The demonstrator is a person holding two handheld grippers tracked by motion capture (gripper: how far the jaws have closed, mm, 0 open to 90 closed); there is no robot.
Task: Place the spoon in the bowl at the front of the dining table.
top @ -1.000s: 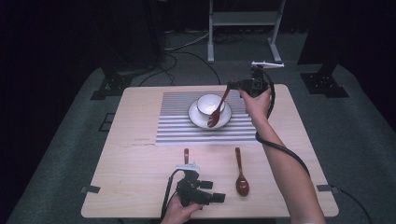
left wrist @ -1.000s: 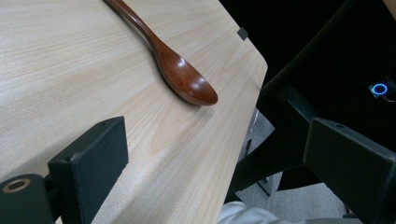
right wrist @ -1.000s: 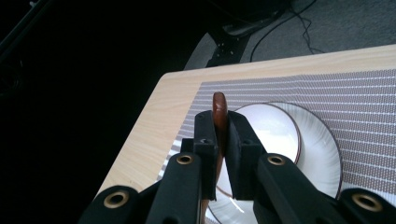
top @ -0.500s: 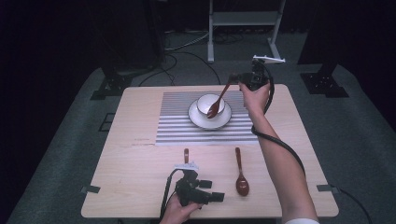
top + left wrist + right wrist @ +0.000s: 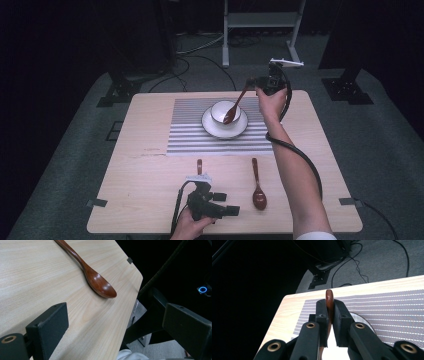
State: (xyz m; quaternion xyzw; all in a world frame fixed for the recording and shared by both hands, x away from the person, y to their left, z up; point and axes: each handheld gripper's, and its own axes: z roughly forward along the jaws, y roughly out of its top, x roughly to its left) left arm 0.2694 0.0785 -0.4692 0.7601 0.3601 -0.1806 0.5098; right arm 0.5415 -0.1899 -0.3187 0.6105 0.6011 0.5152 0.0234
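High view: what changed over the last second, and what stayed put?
The right gripper has drawn back toward the table's far edge, tilting its spoon so the handle slopes away and the head now dips into the bowl. Its jaws stay shut on the handle. The left gripper, the loose spoon and the short brown piece have not moved.

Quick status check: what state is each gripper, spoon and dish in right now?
Right gripper: shut on a spoon's handle, held over the far side of the table.
Held spoon: tilted, its scoop down inside the bowl.
Bowl: upright on the saucer.
Saucer: flat on the striped mat.
Left gripper: open, near the table's front edge.
Spoon by it: lying flat on the table, scoop up.
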